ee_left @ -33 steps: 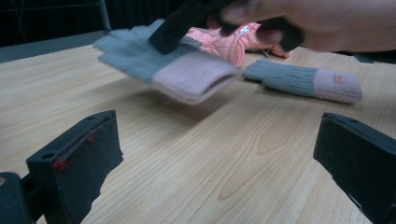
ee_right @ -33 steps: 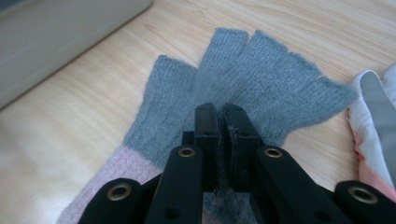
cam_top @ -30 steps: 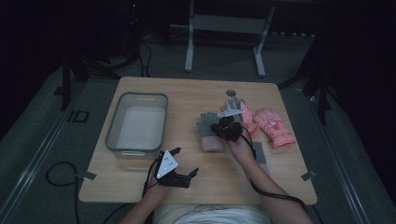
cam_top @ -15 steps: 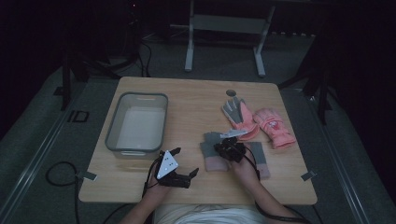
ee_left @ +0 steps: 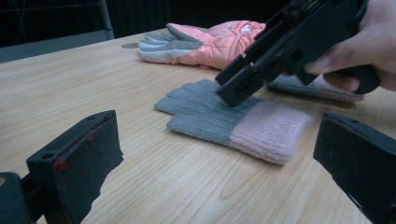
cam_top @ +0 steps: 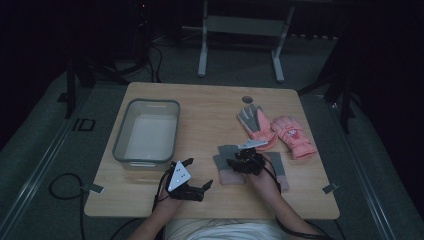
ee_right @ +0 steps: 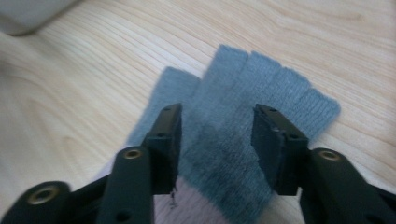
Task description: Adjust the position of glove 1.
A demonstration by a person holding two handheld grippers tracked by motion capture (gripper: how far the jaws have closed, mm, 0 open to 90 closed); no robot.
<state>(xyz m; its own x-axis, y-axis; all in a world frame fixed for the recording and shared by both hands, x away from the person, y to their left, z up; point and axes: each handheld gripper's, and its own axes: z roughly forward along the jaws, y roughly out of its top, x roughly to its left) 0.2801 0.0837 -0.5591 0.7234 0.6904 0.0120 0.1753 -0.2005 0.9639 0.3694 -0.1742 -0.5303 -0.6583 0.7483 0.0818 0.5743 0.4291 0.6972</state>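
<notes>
A clear plastic bin (cam_top: 146, 132) sits on the left half of the wooden table (cam_top: 210, 107). A pair of pink padded gloves (cam_top: 280, 131) lies near the table's right edge, side by side.

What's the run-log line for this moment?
right gripper: open, over grey knit glove | left gripper: open, idle | pink gloves: untouched | bin: empty
</notes>
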